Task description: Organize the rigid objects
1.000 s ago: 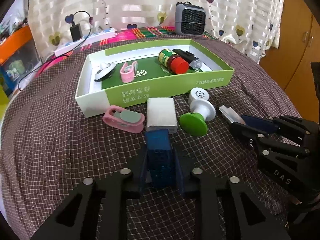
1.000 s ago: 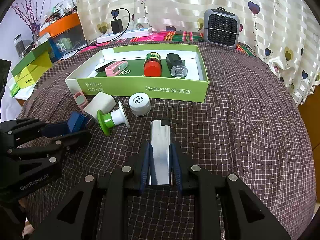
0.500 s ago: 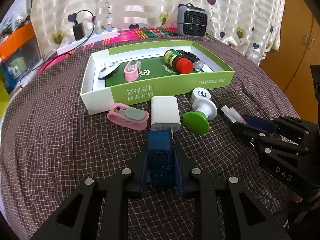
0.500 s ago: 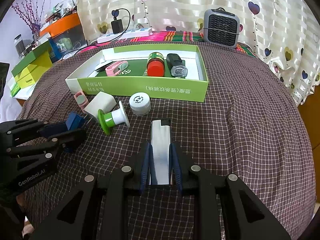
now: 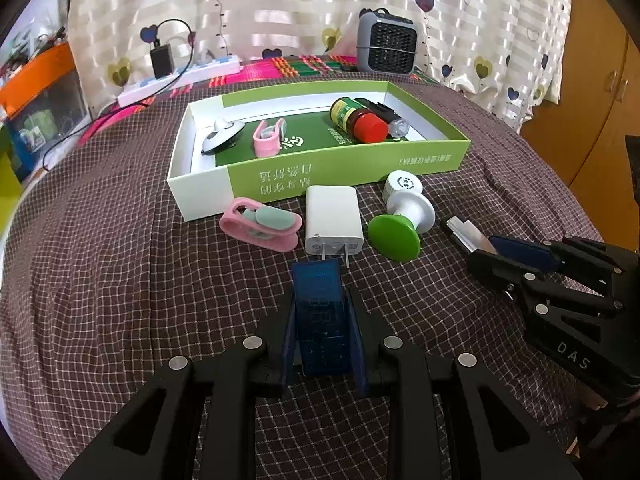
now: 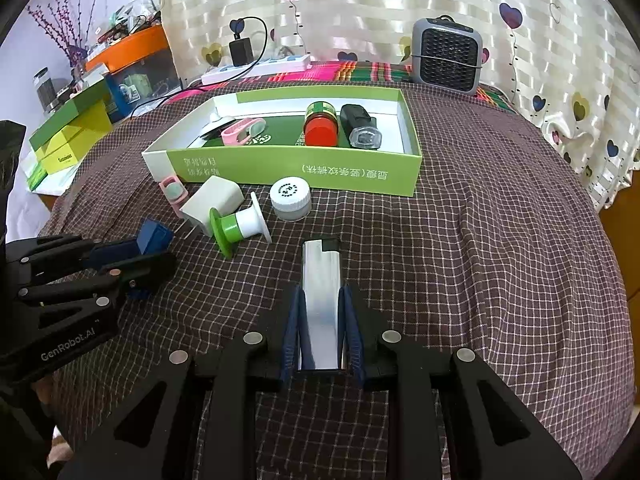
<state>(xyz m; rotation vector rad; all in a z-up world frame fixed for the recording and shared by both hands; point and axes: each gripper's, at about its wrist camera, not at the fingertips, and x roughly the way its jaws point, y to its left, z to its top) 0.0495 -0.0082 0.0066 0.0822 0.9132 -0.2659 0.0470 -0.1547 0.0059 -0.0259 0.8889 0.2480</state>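
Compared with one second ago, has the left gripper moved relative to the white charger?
Yes, slightly. The left gripper, shut on the blue block, has drawn back from the white charger; its prongs now show.

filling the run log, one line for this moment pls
left gripper shut on blue block | right gripper shut on silver lighter | green box ahead

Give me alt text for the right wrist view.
The right gripper holds a silver lighter above a checked tablecloth. Ahead lies a green box with small items inside; at left, the left gripper holds a blue block.
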